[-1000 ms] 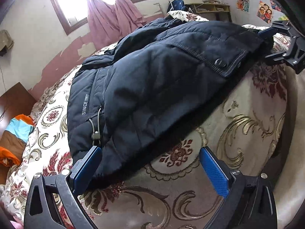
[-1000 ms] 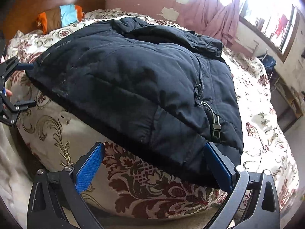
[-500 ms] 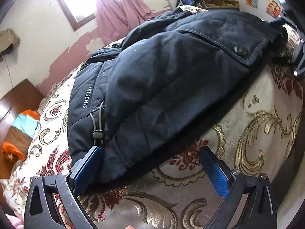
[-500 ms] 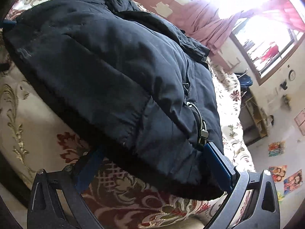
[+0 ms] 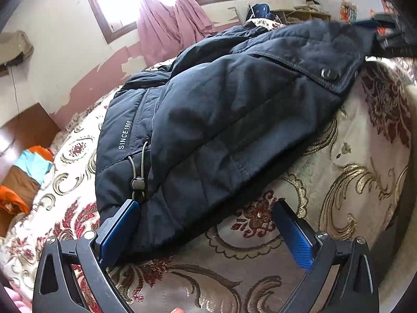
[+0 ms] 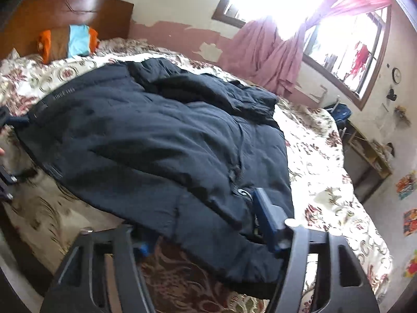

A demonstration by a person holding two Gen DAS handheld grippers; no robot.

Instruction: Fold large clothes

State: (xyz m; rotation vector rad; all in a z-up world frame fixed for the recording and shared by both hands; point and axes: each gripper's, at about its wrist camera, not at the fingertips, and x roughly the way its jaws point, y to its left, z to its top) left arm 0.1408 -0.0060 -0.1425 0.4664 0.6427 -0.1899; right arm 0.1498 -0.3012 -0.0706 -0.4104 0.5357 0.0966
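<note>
Two grippers work opposite ends of one dark navy padded jacket (image 5: 224,130), which lies spread across the floral bedspread (image 5: 338,182), toward the bed's near edge and well away from the wooden headboard (image 6: 65,10). The right gripper (image 6: 206,224) is closing on the jacket's hem corner beside the drawstring toggle (image 6: 242,191); the fabric bunches between its jaws, one blue pad lying against the cloth and the other mostly hidden under it, so a firm pinch seems close but is not certain. The left gripper (image 5: 206,234) sits at the other hem corner with its jaws wide and holding nothing, one pad just touching the jacket's edge near the cord lock (image 5: 138,182), the other over bare bedspread. Taking both lower corners looks like preparation for lifting the hem and folding it toward the collar. The jacket itself is thick and quilted, puffed rather than flat, with white "SINCE" lettering along a placket, a snap-buttoned flap, and its sleeves folded over its top.
</note>
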